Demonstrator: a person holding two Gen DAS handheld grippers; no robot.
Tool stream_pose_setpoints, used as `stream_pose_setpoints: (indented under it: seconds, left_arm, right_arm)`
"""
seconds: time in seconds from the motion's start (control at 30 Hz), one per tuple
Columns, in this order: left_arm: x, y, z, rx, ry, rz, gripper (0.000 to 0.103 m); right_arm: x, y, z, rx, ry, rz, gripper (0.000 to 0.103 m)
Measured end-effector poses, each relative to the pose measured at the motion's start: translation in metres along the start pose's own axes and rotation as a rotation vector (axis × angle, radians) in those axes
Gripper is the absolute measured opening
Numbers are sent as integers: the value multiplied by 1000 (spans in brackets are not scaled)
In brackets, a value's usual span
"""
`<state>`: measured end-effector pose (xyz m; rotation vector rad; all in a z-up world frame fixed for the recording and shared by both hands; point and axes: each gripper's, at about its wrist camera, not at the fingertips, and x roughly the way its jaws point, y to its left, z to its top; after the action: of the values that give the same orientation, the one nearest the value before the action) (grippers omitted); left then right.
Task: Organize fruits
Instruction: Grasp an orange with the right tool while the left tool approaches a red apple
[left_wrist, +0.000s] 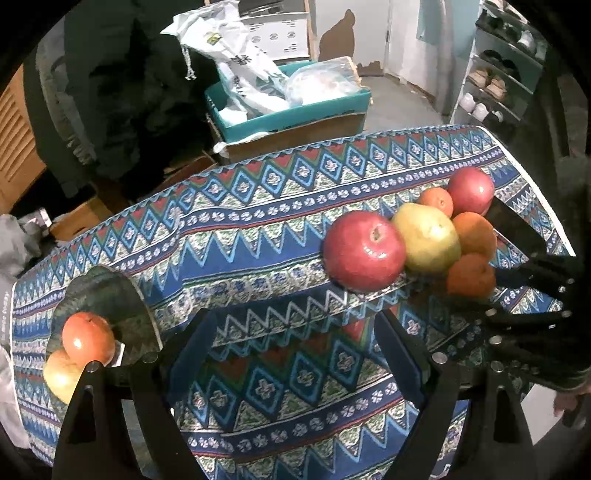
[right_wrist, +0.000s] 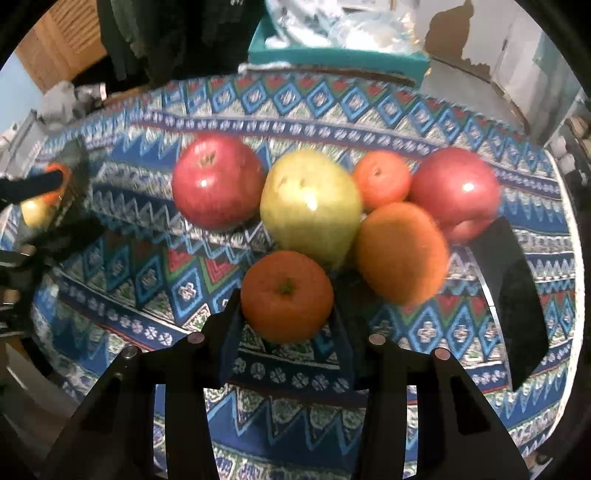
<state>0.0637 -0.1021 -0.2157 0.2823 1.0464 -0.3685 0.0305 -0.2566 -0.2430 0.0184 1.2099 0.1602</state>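
Step in hand: lift one fruit out of the pile. The right gripper (right_wrist: 286, 326) is pinching the small round orange mandarin with the green stem scar (right_wrist: 286, 295), its blue pads against the fruit's left and right flanks, low on the body. The mandarin sits at the near edge of the cluster on the counter with the blue zigzag-patterned cloth (right_wrist: 155, 291), just beside the yellow-green pear (right_wrist: 310, 203) and the larger orange citrus (right_wrist: 400, 251); contact between them cannot be confirmed.

Procedure (judgement only):
- Raise straight up, approx. vertical, so neighbours do not roll.
- Keep squeeze moderate; rind likely soft.
- Grip sits below the widest part, so watch for slip.

The left gripper (left_wrist: 295, 354) is spread wide w/ nothing between the pads, hovering over bare cloth. Likely drop-off: the dark round plate (left_wrist: 99, 291) at the left, already holding two fruits.
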Motion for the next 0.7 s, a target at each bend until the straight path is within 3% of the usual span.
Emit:
stream_pose_setpoints:
  seconds: [0.3, 0.7]
  left_arm:
    - [11, -15, 14, 29, 4, -35, 88]
    - [43, -31, 30, 43, 51, -81, 88]
  right_arm:
    - [-38, -20, 10, 19, -110, -52, 44]
    - [-40, -48, 28, 82, -159, -54, 44]
